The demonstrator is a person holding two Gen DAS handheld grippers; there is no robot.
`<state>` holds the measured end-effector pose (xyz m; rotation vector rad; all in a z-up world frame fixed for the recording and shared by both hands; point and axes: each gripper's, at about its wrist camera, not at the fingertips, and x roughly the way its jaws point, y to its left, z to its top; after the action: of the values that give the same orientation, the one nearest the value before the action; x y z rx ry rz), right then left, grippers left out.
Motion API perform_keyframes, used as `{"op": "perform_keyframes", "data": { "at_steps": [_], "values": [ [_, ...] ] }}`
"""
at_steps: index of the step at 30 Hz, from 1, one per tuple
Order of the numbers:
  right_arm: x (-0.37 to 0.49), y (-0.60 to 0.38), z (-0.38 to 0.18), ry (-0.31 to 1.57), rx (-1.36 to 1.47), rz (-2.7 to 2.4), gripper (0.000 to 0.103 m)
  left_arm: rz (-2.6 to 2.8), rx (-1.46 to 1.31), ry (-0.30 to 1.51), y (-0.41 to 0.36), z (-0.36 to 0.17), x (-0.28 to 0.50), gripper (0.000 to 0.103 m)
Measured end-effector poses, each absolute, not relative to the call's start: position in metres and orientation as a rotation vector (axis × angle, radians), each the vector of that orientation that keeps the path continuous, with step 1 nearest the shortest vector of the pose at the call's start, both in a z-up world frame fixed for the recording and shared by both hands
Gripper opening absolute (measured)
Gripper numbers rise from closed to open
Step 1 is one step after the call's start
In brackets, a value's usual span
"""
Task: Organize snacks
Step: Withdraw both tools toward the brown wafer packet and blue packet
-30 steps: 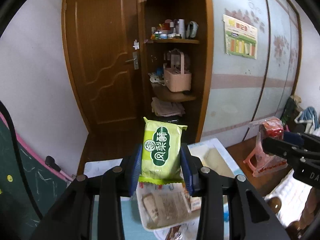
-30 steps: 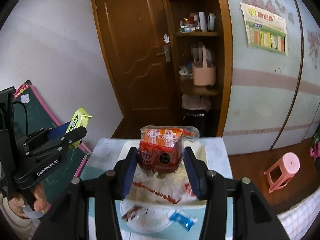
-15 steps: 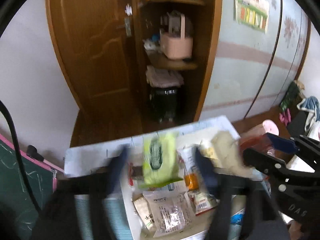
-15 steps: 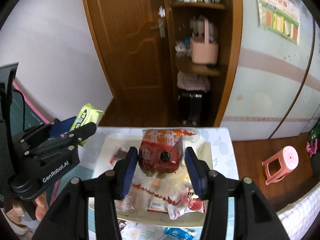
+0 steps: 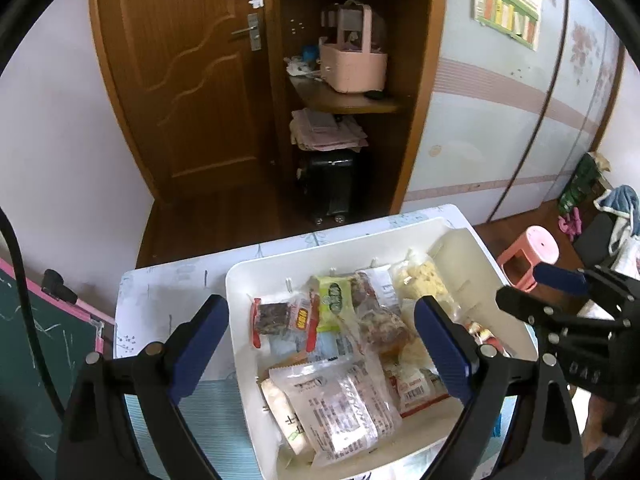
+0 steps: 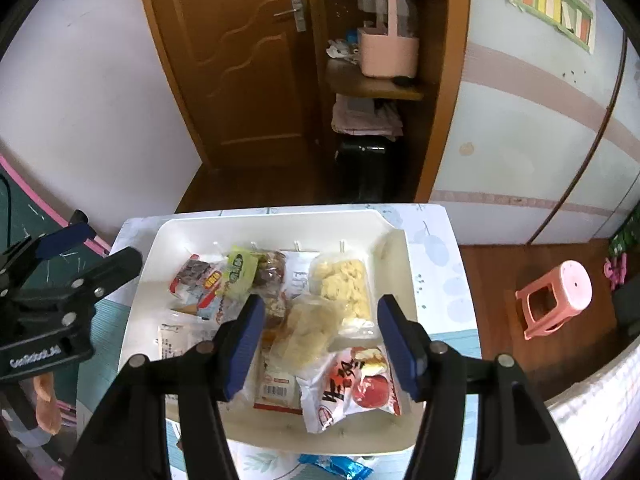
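"GenRobot.AI" is printed in white on the left gripper (image 6: 60,268), "DAS" is seen on the right gripper (image 5: 560,300), while snack packet print is too small to be read.

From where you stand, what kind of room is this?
Probably a room in someone's home: a brown wooden door beside a corner shelf with a pink handled basket, a small pink plastic stool on the floor, and a white plastic tray of snack packets.
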<state>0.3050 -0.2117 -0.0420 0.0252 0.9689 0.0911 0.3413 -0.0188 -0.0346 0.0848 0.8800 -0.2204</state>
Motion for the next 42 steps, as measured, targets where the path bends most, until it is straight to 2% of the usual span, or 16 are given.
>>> {"op": "perform_keyframes", "data": {
  "at_steps": [11, 22, 28, 35, 42],
  "values": [
    [0.258, -0.214, -0.020, 0.937, 0.012, 0.121, 0.059, -0.263, 0.081, 0.843, -0.016, -0.007, 0.288, 0.093],
    [0.178, -0.221, 0.052, 0.783, -0.030, 0.127, 0.059, -0.290, 0.102, 0.672, -0.016, 0.071, 0.197, 0.095],
    [0.132, -0.225, 0.082, 0.678, -0.061, 0.173, 0.059, -0.306, 0.088, 0.599, -0.015, 0.093, 0.154, 0.100],
    [0.111, -0.233, 0.062, 0.703, -0.102, 0.231, 0.059, -0.349, 0.087, 0.650, -0.011, 0.064, 0.126, 0.100],
    [0.117, -0.252, -0.012, 0.829, -0.095, 0.248, 0.059, -0.314, 0.105, 0.723, 0.000, -0.014, 0.122, 0.100]
  ]
}}
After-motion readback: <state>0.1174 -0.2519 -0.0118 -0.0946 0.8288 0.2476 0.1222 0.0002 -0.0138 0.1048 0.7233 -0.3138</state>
